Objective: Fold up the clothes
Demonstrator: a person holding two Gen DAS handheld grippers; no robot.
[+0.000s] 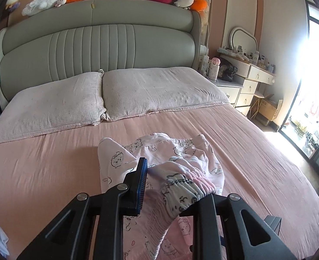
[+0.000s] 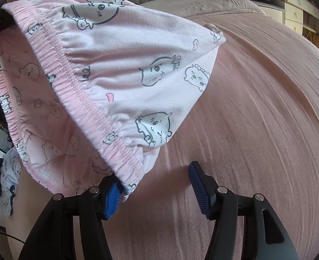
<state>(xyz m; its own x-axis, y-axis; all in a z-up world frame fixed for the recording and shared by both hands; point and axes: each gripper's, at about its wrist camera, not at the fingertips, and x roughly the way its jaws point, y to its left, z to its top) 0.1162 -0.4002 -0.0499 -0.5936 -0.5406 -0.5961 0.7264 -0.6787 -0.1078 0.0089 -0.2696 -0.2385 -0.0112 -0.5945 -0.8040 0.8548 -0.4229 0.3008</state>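
Above the pink bed sheet, the printed pink pyjama trousers are held up by their elastic waistband, apparently so the cloth can hang free and be straightened before folding. The left gripper is nearly closed, with the gathered waistband bunched between its fingers and draped over 1 of them. The right gripper is about half open; the waistband's lower corner lies against its left pad, but no pinch is seen. 2 pillows lie well beyond, and loose clothes sit off the bed's edge, so nothing obstructs the spreading area.
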